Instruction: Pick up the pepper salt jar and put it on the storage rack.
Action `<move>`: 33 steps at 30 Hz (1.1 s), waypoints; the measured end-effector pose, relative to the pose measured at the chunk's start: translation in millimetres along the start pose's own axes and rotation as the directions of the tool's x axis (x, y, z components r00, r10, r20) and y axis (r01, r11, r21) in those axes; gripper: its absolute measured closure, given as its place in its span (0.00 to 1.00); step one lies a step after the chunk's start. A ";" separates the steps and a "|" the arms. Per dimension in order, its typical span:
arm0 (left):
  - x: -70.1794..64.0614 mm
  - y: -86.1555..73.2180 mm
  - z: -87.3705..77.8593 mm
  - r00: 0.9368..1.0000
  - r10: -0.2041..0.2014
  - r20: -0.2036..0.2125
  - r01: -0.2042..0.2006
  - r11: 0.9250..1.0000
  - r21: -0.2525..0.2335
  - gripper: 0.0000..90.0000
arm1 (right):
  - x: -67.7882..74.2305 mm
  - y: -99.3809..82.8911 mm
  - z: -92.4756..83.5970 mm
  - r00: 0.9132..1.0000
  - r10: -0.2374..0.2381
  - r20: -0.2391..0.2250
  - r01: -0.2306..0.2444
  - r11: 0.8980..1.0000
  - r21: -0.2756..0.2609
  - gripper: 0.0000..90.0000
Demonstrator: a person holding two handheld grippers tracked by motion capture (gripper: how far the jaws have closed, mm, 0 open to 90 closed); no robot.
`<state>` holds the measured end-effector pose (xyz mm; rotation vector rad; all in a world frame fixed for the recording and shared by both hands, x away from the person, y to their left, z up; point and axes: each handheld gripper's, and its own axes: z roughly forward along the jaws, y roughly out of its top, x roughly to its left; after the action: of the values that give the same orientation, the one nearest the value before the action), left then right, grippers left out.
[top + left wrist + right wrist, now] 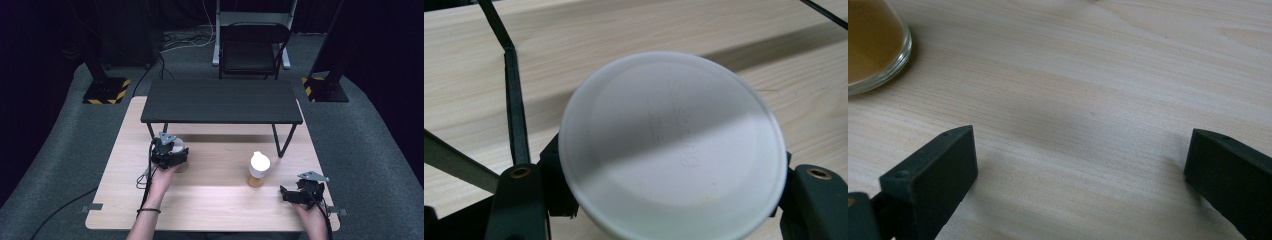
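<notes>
Left gripper [172, 156] is clamped on the white-lidded jar [672, 145], lid right between its jaws. Right gripper [295, 194] rests wide open on the table [220, 200], the amber jar [258, 171] just ahead to its left.

My left gripper [170, 151] is clamped on a white-lidded jar [179, 151] beside the black shelf's [222, 101] leg. My right gripper [299, 193] rests on the worktop [215, 205], near a 2nd amber-filled jar [258, 170].
</notes>
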<state>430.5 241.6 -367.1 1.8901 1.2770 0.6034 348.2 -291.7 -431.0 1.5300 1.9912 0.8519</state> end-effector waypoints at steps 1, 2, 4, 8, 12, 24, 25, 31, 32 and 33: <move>0.0 2.0 -0.9 1.000 0.004 0.002 -0.004 1.000 0.009 0.37 | 0.0 0.0 0.0 1.000 0.000 0.000 0.000 1.000 0.000 0.00; -0.3 2.8 -1.4 1.000 0.005 0.002 -0.005 1.000 0.014 0.37 | 0.0 0.0 0.0 1.000 0.000 0.000 0.000 1.000 0.000 0.00; -0.4 3.7 -2.5 1.000 0.011 0.004 -0.011 1.000 0.020 0.37 | 0.0 0.0 0.0 1.000 0.000 0.000 0.000 1.000 0.000 0.00; 1.3 4.7 -9.5 1.000 0.011 0.023 -0.011 1.000 0.019 0.37 | 0.0 0.0 0.0 1.000 0.000 0.000 0.000 1.000 0.000 0.00; 0.6 10.4 -21.9 0.999 0.025 0.022 -0.026 1.000 0.014 0.37 | 0.0 0.0 0.0 1.000 0.000 0.000 0.000 1.000 0.000 0.00; 2.1 33.5 -57.4 0.998 0.055 0.027 -0.055 0.998 -0.023 0.37 | 0.0 0.0 0.0 1.000 0.000 0.000 0.000 1.000 0.000 0.00; 2.2 35.7 -59.4 0.998 0.058 0.029 -0.057 0.998 -0.025 0.37 | 0.0 0.0 0.0 1.000 0.000 0.000 0.000 1.000 0.000 0.00; 1.2 50.7 -70.8 0.996 0.082 0.035 -0.081 0.996 -0.027 0.37 | 0.0 0.0 0.0 1.000 0.000 0.000 0.000 1.000 0.000 0.00; 1.0 52.8 -72.7 0.996 0.086 0.037 -0.085 0.996 -0.028 0.37 | 0.0 0.0 0.0 1.000 0.000 0.000 0.000 1.000 0.000 0.00; 1.0 55.1 -74.6 0.995 0.088 0.039 -0.087 0.996 -0.029 0.37 | 0.0 0.0 0.0 1.000 0.000 0.000 0.000 1.000 0.000 0.00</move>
<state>407.2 255.5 -278.4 1.9337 1.1592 0.6217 348.2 -291.7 -430.9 1.5303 1.9911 0.8519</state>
